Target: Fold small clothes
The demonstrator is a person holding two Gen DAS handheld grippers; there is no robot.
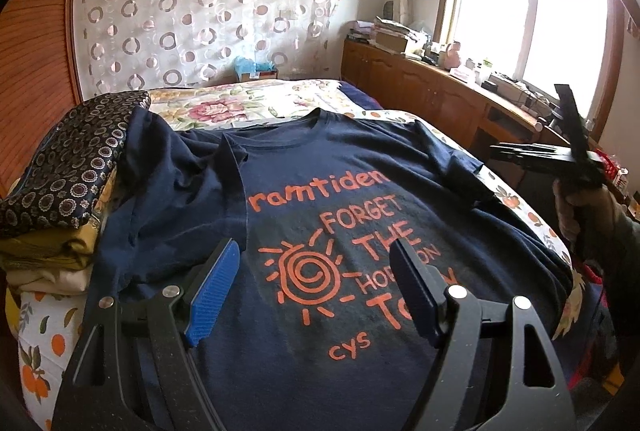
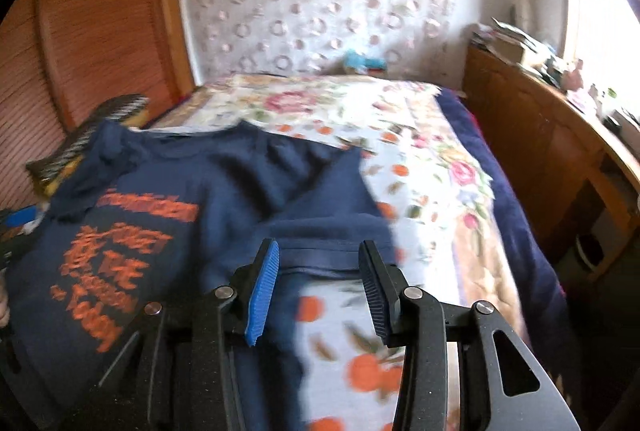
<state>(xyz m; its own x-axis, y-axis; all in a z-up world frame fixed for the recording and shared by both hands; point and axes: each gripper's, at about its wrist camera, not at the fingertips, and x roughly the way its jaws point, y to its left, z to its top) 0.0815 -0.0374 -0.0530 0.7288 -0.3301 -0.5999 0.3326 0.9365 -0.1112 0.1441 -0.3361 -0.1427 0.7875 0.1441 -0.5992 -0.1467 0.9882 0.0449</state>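
A navy T-shirt (image 1: 320,191) with orange print lies face up on the bed; it also shows in the right wrist view (image 2: 224,183). Its left sleeve is folded over the chest. My left gripper (image 1: 316,251) is open and empty, hovering over the printed front. My right gripper (image 2: 318,251) is open and empty, its jaws on either side of the right sleeve's hem (image 2: 320,243). In the left wrist view the right gripper (image 1: 560,147) appears at the right edge, above the bed side. The right wrist view is blurred.
A stack of folded cloths (image 1: 68,183) topped by dark patterned fabric sits at the shirt's left. The bed has a floral and orange-print sheet (image 2: 420,151). A wooden cabinet (image 1: 440,87) with clutter runs along the right, under the window.
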